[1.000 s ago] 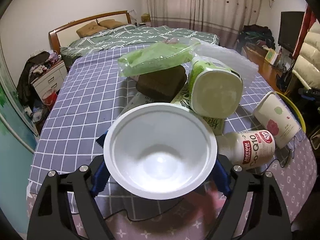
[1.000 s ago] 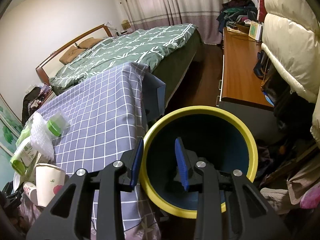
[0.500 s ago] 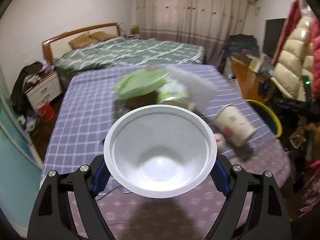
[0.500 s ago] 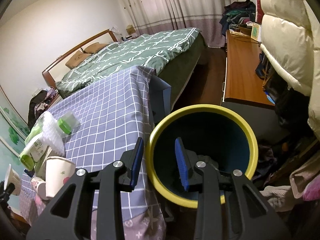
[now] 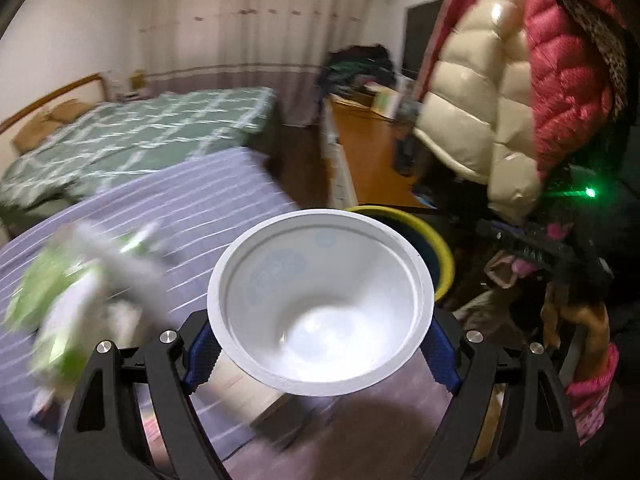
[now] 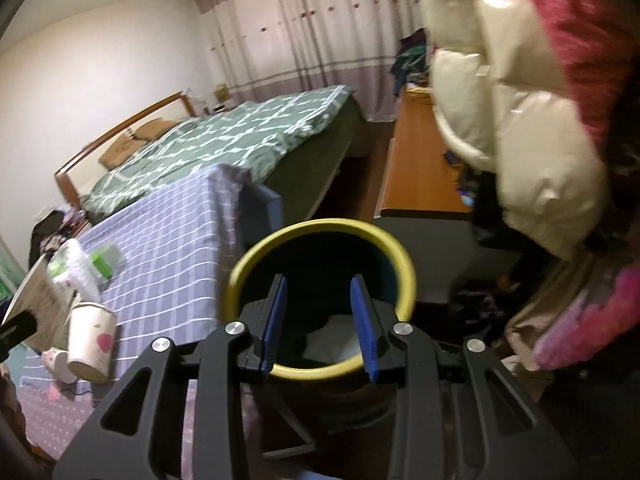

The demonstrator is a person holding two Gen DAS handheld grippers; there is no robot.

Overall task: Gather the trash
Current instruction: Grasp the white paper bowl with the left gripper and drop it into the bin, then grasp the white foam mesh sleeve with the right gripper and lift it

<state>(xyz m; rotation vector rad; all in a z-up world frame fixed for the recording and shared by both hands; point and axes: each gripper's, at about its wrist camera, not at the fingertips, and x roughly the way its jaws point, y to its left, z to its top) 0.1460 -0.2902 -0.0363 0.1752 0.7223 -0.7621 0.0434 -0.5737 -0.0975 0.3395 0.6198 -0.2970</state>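
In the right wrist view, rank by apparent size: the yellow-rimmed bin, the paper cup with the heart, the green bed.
1. Green bed, though farthest away
2. Yellow-rimmed bin
3. Paper cup

A: What shifted in the left view?
B: The left gripper (image 5: 320, 344) carried the bowl (image 5: 320, 308) off the trash pile (image 5: 80, 292), which slid to the left edge. The bin (image 5: 432, 240) came in just behind the bowl.

A: And the right gripper (image 6: 320, 320)?
B: It drew back; the bin's (image 6: 320, 232) near rim, formerly between its fingers, now sat beyond them.
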